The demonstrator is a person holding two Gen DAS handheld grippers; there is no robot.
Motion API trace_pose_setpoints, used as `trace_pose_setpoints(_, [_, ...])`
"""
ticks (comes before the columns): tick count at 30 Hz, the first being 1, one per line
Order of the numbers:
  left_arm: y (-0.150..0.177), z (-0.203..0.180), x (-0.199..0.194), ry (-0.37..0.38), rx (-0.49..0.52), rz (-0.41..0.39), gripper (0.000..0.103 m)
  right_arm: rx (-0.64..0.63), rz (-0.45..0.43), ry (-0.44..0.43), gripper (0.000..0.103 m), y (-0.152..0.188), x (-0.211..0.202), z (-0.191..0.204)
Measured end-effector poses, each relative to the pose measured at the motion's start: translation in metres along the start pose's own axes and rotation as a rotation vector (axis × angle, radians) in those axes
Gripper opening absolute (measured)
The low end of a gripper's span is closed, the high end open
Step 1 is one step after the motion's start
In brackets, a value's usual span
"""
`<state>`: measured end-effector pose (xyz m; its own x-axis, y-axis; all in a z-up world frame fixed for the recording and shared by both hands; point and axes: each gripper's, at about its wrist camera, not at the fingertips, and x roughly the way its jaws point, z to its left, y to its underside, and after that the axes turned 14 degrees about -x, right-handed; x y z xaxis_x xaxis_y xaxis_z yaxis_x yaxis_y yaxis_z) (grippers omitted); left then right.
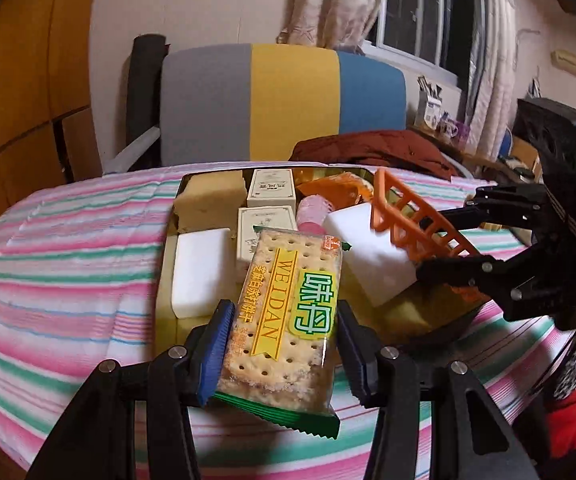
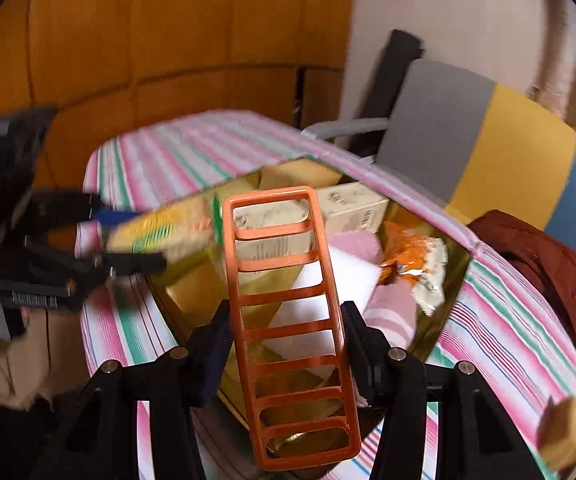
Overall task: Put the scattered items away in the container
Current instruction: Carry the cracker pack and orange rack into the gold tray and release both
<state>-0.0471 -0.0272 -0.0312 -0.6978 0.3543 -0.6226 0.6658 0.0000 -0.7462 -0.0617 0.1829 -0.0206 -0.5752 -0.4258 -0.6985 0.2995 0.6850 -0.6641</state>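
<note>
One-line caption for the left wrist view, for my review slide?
Left tool grips a cracker packet over the gold container as the right tool brings an orange rack.

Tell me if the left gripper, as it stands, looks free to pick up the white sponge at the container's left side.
Probably not yet. The left gripper is shut on the cracker pack, so its jaws are occupied. The white sponge itself lies uncovered in the container, just ahead, so dropping the pack first should clear the way.

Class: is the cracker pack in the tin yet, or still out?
Out. The left gripper holds the cracker pack between its pads above the tin's near edge; it rests on nothing inside.
</note>
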Motion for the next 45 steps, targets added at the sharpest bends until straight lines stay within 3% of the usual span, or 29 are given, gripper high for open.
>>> trace_pose_setpoints(8, [0.002, 0.001, 0.015, -0.003, 0.116, 0.009, 0.051, -0.027, 0.035, -0.052, 0.055, 0.013, 0.027, -0.003])
trace_pose_setpoints(15, [-0.001, 0.01, 0.017, 0.007, 0.107, 0.02, 0.051, -0.015, 0.039, -0.09, 0.06, 0.013, 0.035, 0.004])
trace_pose_setpoints(18, [0.003, 0.01, 0.014, 0.047, 0.127, 0.023, 0.051, 0.017, 0.035, -0.091, 0.061, 0.016, 0.035, 0.002])
trace_pose_setpoints(24, [0.01, -0.003, 0.011, 0.179, 0.227, 0.072, 0.05, 0.12, -0.006, -0.083, 0.064, 0.022, 0.028, -0.001])
trace_pose_setpoints(28, [0.008, -0.013, 0.014, 0.159, 0.353, 0.07, 0.05, 0.16, -0.028, -0.076, 0.064, 0.024, 0.024, -0.001])
trace_pose_setpoints(32, [-0.005, -0.019, 0.027, 0.143, 0.471, 0.144, 0.051, 0.17, -0.035, -0.075, 0.064, 0.024, 0.02, 0.003])
trace_pose_setpoints(36, [-0.008, -0.012, 0.028, 0.141, 0.48, 0.181, 0.057, 0.194, -0.053, -0.075, 0.065, 0.026, 0.013, 0.004])
trace_pose_setpoints(41, [-0.011, 0.009, 0.02, 0.175, 0.389, 0.189, 0.059, 0.22, -0.062, -0.086, 0.066, 0.026, 0.011, 0.003])
trace_pose_setpoints(45, [-0.011, 0.023, 0.016, 0.136, 0.333, 0.169, 0.06, 0.253, -0.1, -0.126, 0.066, 0.018, 0.011, 0.0])
